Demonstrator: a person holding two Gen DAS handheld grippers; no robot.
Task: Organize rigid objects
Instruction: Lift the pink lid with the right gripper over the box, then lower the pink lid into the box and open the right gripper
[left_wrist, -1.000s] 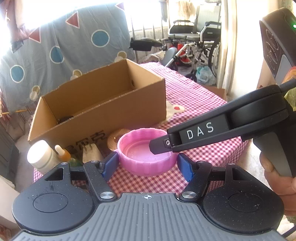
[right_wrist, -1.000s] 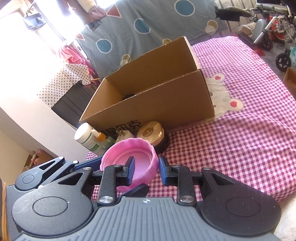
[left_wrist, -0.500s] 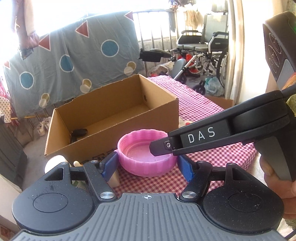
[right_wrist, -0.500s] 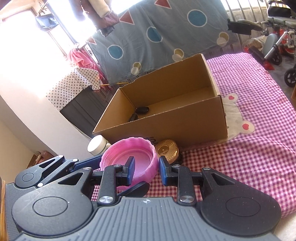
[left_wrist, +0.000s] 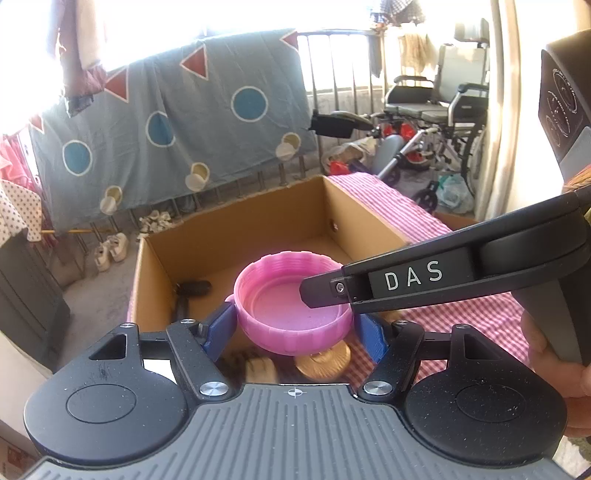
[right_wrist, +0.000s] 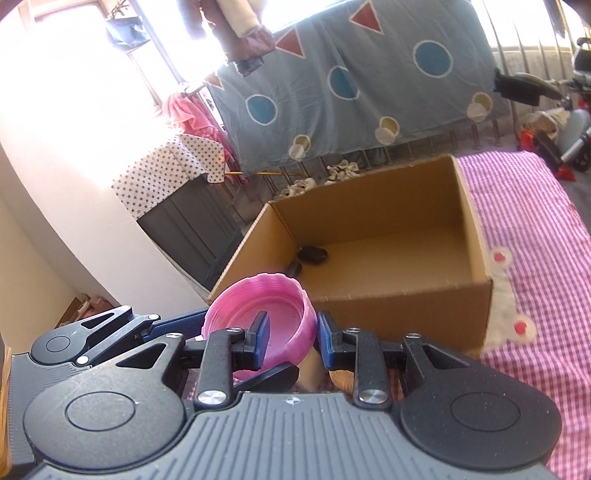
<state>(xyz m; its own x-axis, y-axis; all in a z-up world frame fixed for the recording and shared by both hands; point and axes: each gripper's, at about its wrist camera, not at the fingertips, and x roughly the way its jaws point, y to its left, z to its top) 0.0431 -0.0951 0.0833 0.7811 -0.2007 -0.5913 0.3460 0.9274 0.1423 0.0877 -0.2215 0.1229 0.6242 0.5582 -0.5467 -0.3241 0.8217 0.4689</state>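
One box (left_wrist: 236, 236) on the checked cloth (left_wrist: 480, 317), one pink lid (left_wrist: 291, 306), two dark items (right_wrist: 312, 254) inside the box, one gold disc (left_wrist: 325, 360) below. Both grippers, left (left_wrist: 293, 328) clamping the lid's sides and right (right_wrist: 291, 339) pinching its rim, have raised it off the cloth to the box's near wall; drop-in judged next

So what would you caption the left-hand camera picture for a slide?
Both grippers carry a pink lid above the open cardboard box.
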